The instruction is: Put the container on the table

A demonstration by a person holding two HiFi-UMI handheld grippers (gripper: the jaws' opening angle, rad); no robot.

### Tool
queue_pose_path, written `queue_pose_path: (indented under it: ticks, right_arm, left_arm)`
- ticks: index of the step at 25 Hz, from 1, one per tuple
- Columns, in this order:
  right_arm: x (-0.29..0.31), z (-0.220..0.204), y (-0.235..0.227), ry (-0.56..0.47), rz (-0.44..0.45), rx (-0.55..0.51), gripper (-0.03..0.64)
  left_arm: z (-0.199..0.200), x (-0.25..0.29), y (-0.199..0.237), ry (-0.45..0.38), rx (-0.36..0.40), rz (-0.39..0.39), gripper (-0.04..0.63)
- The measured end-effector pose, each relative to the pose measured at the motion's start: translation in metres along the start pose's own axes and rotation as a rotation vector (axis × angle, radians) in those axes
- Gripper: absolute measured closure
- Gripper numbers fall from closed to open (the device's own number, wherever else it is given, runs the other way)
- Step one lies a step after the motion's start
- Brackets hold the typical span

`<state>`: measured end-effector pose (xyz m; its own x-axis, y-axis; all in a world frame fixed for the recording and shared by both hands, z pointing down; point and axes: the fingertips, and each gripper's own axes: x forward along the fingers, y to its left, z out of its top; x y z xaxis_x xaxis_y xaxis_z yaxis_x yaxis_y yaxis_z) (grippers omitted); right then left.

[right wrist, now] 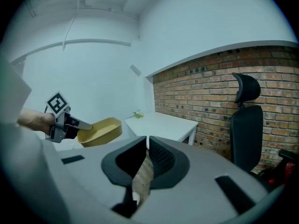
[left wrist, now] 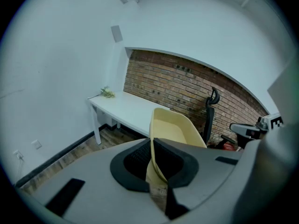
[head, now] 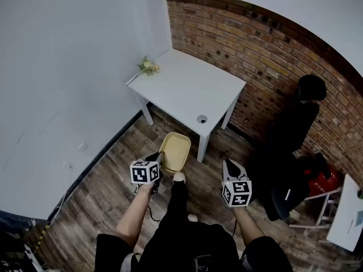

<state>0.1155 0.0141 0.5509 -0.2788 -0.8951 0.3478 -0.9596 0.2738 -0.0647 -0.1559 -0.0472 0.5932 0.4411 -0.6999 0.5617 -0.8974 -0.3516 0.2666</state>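
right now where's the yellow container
The yellow container hangs left of centre in the head view, its rim clamped in the left claw, over the wooden floor just short of the white table, not yet on it.

Two grippers (head: 157, 157) (head: 229, 164), one container (head: 174, 151), one table (head: 187, 89), one chair (head: 295, 135).

My head camera looks steeply down from high above the white table (head: 187, 86) ahead. The camera on my left gripper (head: 159, 157) sits low, near that table. The one on my right gripper (head: 229, 164) looks from farther right. All three share the table and the brick wall (head: 266, 55).
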Motion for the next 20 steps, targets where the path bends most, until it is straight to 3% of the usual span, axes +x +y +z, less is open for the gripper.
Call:
queue_pose_path:
  ticks: [7, 20]
  right_arm:
    - [0.043, 0.02, -0.016, 0.003, -0.004, -0.005, 0.591]
    - [0.168, 0.062, -0.037, 0.03, -0.001, -0.008, 0.591]
  left_arm:
    - [0.038, 0.043, 0.01, -0.002, 0.01, -0.016, 0.568]
    - [0.111, 0.139, 0.069, 0.02, -0.007, -0.03, 0.568]
